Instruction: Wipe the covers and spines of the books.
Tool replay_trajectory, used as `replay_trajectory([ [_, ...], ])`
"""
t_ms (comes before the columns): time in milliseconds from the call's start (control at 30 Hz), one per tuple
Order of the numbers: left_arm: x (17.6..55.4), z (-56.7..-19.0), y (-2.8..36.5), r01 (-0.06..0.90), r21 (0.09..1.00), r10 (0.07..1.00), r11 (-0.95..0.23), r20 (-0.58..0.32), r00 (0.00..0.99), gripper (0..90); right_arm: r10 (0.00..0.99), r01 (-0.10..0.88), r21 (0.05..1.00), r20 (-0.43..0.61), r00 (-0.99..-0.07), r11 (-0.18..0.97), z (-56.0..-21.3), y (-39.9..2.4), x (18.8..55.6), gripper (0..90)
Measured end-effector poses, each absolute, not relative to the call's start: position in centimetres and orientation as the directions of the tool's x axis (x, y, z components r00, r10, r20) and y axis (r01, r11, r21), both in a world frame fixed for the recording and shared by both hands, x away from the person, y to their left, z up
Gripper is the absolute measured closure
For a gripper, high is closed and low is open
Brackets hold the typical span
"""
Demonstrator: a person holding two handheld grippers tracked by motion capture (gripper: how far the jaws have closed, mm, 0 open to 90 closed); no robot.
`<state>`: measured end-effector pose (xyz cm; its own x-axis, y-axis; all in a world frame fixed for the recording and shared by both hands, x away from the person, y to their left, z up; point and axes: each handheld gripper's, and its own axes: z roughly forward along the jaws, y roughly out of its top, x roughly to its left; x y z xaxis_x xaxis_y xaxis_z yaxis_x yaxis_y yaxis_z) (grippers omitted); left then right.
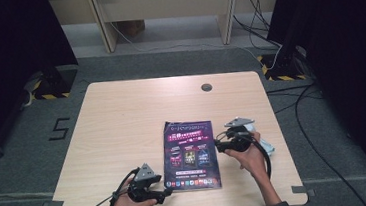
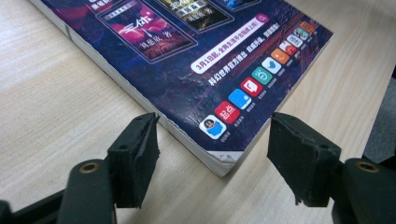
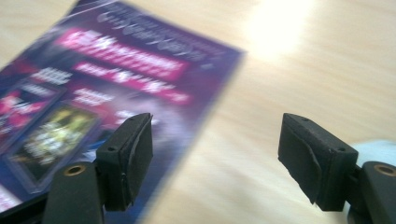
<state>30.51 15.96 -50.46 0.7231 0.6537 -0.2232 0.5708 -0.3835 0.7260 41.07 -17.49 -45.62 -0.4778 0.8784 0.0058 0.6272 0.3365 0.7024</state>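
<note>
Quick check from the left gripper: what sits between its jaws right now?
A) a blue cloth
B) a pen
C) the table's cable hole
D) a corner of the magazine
D: in the left gripper view, the open left gripper flanks the magazine corner without touching it.

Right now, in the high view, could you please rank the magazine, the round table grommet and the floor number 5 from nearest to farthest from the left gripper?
From the left gripper:
1. Magazine, right beside it, table centre.
2. Floor number 5, off the table's left edge.
3. Grommet, near the far edge.
</note>
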Motion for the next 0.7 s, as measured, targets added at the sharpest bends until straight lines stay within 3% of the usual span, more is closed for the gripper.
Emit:
replay_trajectory([
  [133,30.4,-50.4,15.8,0.559,0.734,0.639,-0.386,-0.224,0.736,35.2,0.899,0.626,0.708,-0.027,-0.438,0.326,-44.8,-19.7,41.4,27.4],
  [367,30.3,-50.6,15.4,0.547,0.723,0.626,-0.422,-0.204,0.752,41.0,0.938,0.679,0.667,-0.092,-0.334,0.307,-44.9,-24.0,41.6,40.8],
  [467,30.1,-50.6,15.0,0.52,0.722,0.617,-0.457,-0.164,0.77,38.6,0.941,0.707,0.641,-0.075,-0.33,0.299,-45.4,-25.2,41.7,43.1],
  [700,30.2,-50.4,15.1,0.537,0.728,0.615,-0.426,-0.202,0.762,34.6,0.931,0.756,0.566,-0.06,-0.361,0.33,-47.5,-25.8,42.1,52.7],
])
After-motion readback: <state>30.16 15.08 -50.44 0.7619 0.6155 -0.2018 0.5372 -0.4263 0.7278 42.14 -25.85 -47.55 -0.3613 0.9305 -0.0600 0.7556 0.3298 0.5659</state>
